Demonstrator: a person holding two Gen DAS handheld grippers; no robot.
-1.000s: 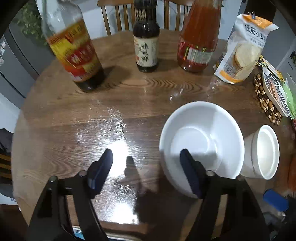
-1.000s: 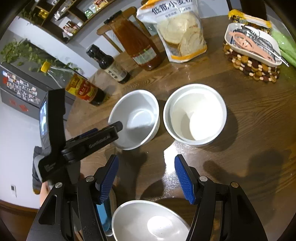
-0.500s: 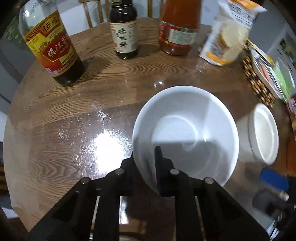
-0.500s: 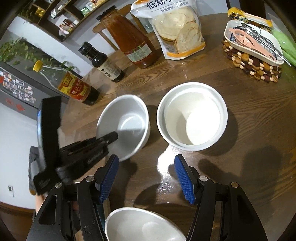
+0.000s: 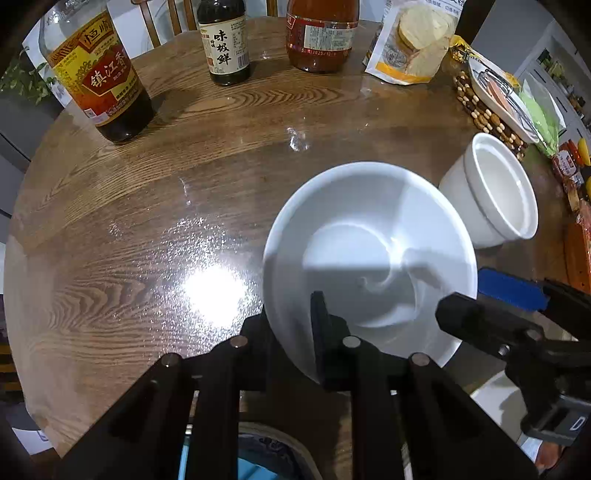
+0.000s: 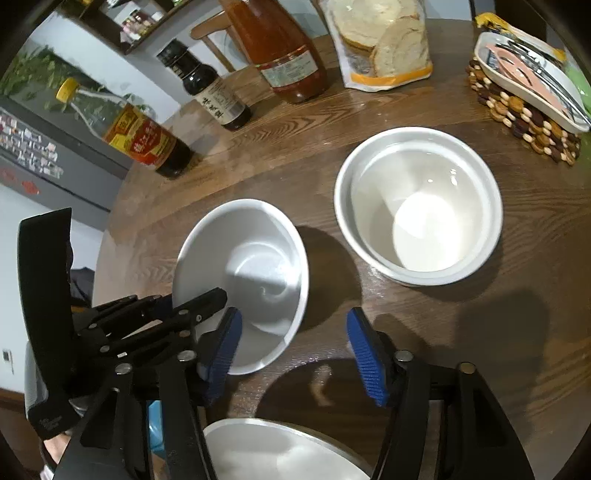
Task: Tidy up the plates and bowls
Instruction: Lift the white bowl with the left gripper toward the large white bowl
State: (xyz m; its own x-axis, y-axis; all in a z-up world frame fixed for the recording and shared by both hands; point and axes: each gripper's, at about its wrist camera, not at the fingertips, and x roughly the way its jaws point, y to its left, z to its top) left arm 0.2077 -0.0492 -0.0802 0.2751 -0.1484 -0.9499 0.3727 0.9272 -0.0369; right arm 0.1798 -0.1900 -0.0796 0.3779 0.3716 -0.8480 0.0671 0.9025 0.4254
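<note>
A round wooden table is carrying a vinegar bottle, a soy sauce bottle, a red sauce bottle and a bag of crackers along its far edge. The left gripper is clenching the near rim of a white bowl, one finger inside and one outside; the bowl is tilting, lifted on its gripped side. Just beside it on the right, a stack of two white bowls is standing upright. The right gripper is hanging released, its blue pads wide apart, near the tilted bowl. Another white bowl is lying under the right gripper at the near edge.
</note>
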